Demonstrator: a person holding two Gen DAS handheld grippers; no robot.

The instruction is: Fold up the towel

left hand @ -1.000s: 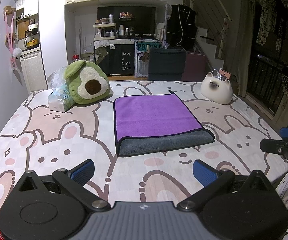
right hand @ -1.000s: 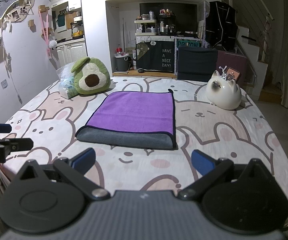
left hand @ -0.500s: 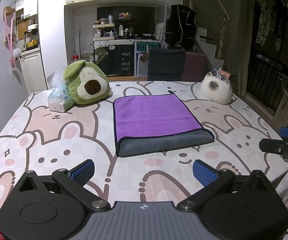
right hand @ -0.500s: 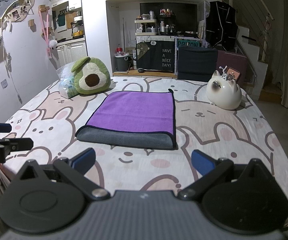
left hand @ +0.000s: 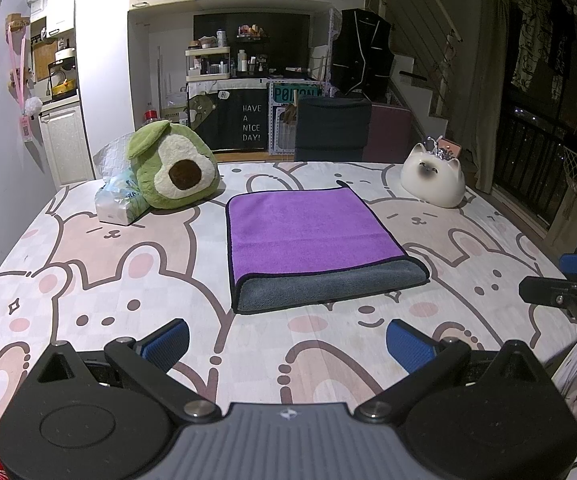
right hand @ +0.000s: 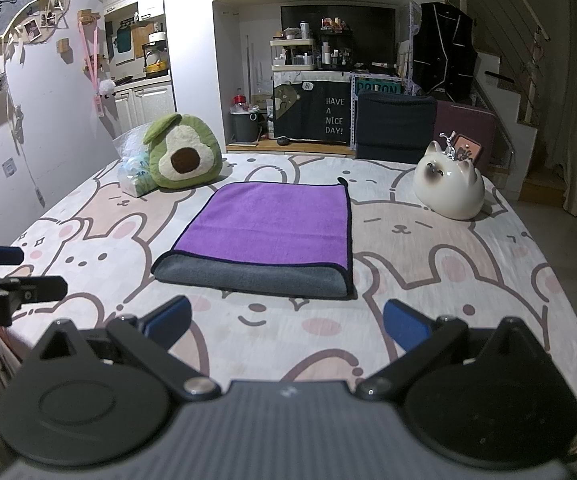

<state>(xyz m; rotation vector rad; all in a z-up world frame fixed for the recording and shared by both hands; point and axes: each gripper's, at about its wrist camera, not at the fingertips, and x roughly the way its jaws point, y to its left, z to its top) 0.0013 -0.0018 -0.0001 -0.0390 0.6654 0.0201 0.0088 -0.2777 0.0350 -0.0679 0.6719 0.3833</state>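
Towel [left hand: 312, 236] count came to one: a purple piece already folded over, its grey underside showing along the near edge, lying flat mid-table [left hand: 88, 280] on the bunny-print cover. Around it we counted one avocado plush [left hand: 174, 166], one tissue pack [left hand: 118, 202] touching it, and one white cat figure [left hand: 432, 178] (well apart, far right). Our left gripper [left hand: 288, 342] and right gripper [right hand: 286, 322] each hovered short of the towel with both blue pads spread wide, gripping nothing.
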